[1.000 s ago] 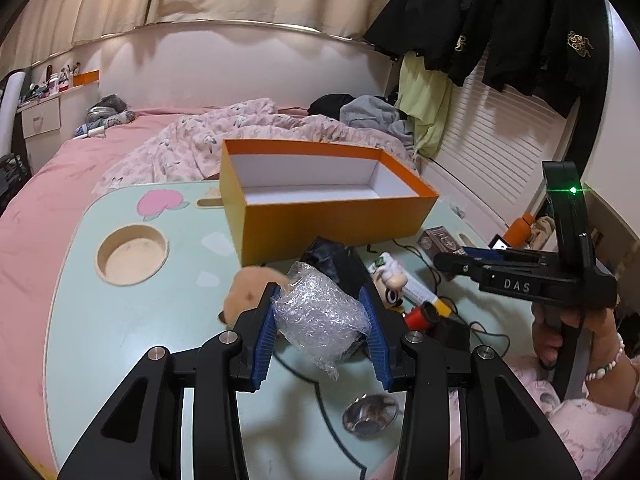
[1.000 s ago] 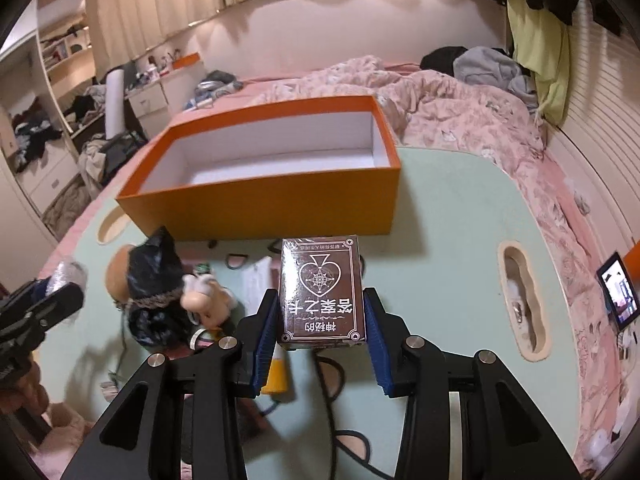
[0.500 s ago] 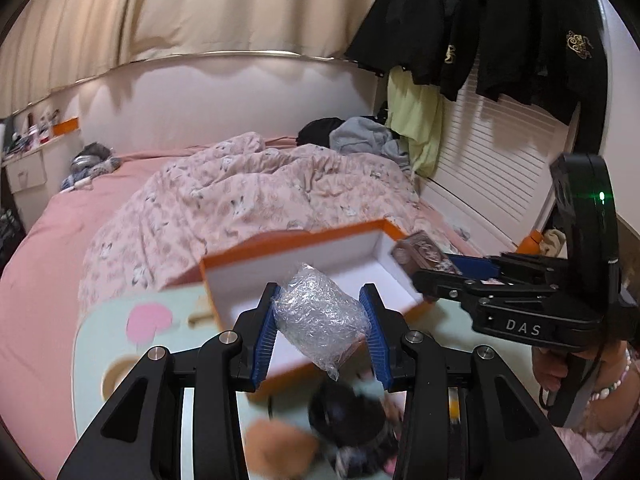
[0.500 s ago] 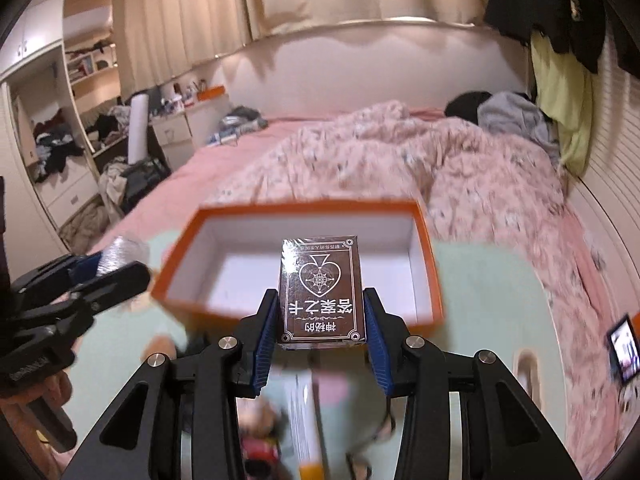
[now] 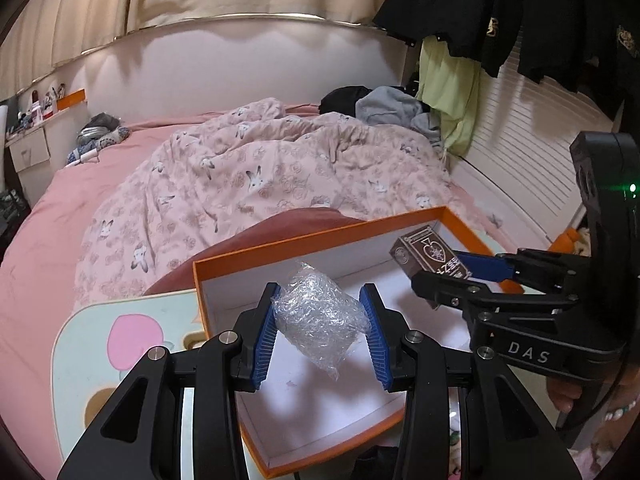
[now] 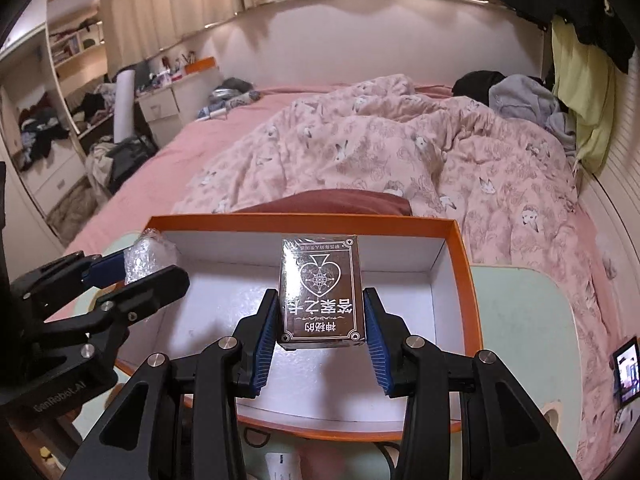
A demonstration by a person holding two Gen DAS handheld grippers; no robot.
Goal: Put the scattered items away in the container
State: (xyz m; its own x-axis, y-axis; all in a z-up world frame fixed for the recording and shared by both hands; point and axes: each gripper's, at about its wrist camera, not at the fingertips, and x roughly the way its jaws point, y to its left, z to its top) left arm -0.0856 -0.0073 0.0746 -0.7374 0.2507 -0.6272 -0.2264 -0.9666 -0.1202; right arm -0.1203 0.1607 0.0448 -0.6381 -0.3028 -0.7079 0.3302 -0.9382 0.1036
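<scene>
An open orange box (image 5: 320,240) (image 6: 464,264) with a white inside stands on the pale green table (image 5: 80,344) (image 6: 520,320). My left gripper (image 5: 320,320) (image 6: 132,268) is shut on a crumpled clear plastic bundle (image 5: 318,318) (image 6: 146,254) and hangs over the box's left part. Over the right part, my right gripper (image 6: 320,316) (image 5: 452,268) is shut on a dark brown card box (image 6: 322,292) (image 5: 430,254) with a spade heart print. Both items sit above the box floor, not touching it.
A bed with a pink patterned duvet (image 5: 260,176) lies right behind the table. Clothes hang on the right wall (image 5: 452,100). Below the box's near wall, cables (image 6: 256,436) and a white item lie on the table. A small screen (image 6: 626,372) glows at the far right.
Both grippers have carried their items from above the table's clutter forward to over the open box. The scattered things have dropped out of sight below.
</scene>
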